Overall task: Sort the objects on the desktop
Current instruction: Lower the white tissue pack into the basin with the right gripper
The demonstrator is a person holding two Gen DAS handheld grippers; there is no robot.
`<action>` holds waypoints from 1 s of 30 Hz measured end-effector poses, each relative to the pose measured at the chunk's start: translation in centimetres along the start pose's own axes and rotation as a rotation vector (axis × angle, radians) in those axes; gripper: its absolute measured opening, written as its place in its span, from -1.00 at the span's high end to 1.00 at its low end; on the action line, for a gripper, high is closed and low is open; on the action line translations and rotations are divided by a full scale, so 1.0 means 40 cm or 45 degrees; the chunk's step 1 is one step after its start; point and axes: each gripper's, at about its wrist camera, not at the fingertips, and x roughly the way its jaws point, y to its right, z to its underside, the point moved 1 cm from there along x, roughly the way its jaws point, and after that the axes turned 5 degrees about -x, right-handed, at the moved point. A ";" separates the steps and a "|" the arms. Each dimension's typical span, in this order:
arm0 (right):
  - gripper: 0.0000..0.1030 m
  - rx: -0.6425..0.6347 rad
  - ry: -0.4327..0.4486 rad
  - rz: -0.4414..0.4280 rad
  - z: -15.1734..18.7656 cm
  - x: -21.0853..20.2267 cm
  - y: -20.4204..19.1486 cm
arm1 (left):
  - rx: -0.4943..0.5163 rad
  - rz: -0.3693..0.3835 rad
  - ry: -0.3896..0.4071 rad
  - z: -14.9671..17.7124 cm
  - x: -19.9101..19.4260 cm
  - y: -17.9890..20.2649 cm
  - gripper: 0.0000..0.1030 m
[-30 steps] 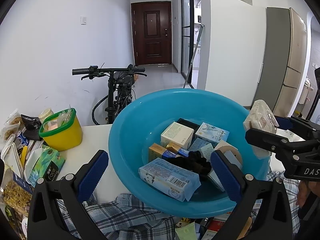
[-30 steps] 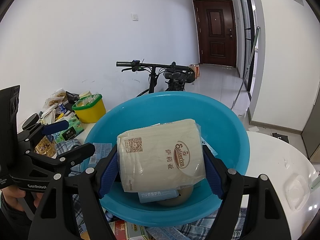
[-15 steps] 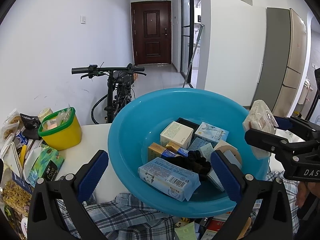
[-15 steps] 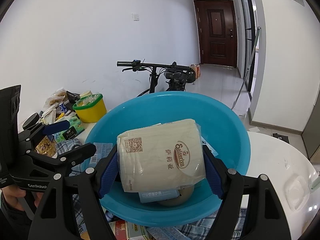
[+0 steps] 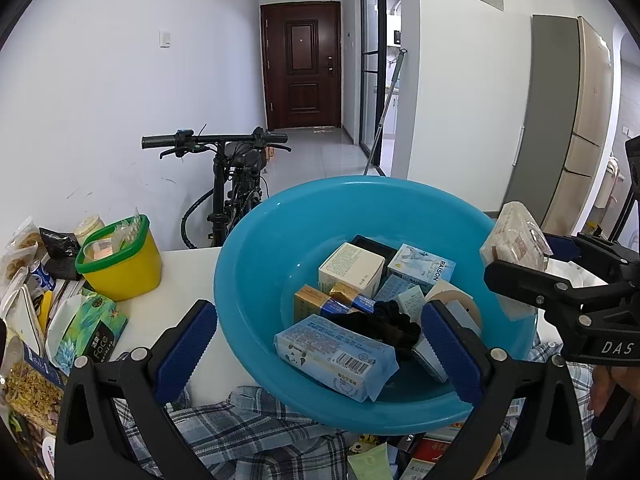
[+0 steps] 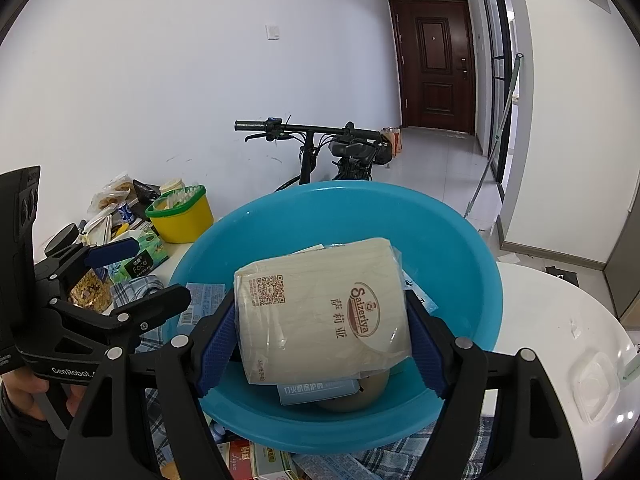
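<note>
Blue basin sits under the right gripper clamping a wrapped pack; left gripper gapes, seemingly empty.

Both tools are made of black plastic. The left gripper has two thick arms with dark blue bumpy pads on the fingers and shiny round silver screws. The right gripper looks the same. White letters say "GenRobot" on one body and "DAS" on the other. A hand wraps around a black handle.
</note>
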 end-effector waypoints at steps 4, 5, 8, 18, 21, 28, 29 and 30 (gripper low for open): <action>-0.47 0.002 0.001 0.003 -0.001 0.000 0.002 | 0.001 -0.003 0.000 0.000 0.001 -0.001 -1.00; -0.47 0.003 0.000 0.003 -0.001 0.000 0.003 | -0.001 -0.002 0.000 0.000 -0.001 0.001 -1.00; -0.47 0.003 0.001 0.002 0.000 -0.001 0.004 | -0.002 -0.003 -0.001 0.001 0.000 0.004 -1.00; -0.47 0.009 -0.008 0.007 0.004 0.002 0.010 | -0.002 0.003 0.000 0.003 -0.001 0.002 -1.00; -0.47 -0.001 -0.011 0.013 0.005 0.002 0.007 | -0.004 0.000 0.004 0.003 -0.001 0.001 -1.00; -0.47 -0.001 -0.013 0.018 0.004 0.006 0.002 | -0.047 0.005 0.011 -0.001 -0.009 -0.014 -1.00; -0.49 0.003 -0.012 0.017 0.004 0.008 0.002 | -0.049 0.006 0.011 -0.002 -0.011 -0.015 -1.00; -0.69 0.009 -0.009 0.019 0.004 0.008 0.004 | -0.047 0.006 0.014 -0.003 -0.011 -0.016 -1.00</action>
